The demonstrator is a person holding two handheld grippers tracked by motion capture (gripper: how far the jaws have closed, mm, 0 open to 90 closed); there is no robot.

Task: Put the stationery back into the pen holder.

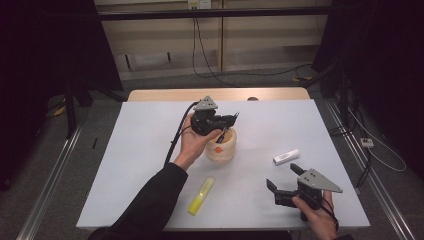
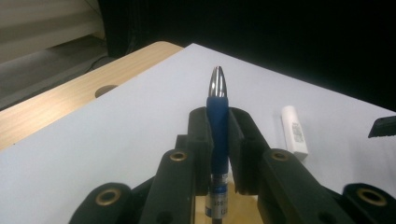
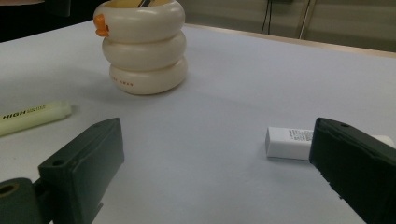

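The white counter (image 1: 150,150) carries a cream ringed holder (image 1: 221,146), directly under the left gripper (image 2: 218,122). Its fingers are clamped narrowly on a blue pen (image 2: 217,116), whose lower end is dipped into the holder. A tilted pen may catch the rim and topple it. The right gripper (image 3: 219,154) is held wide, empty, a white eraser (image 3: 287,142) beside one finger.
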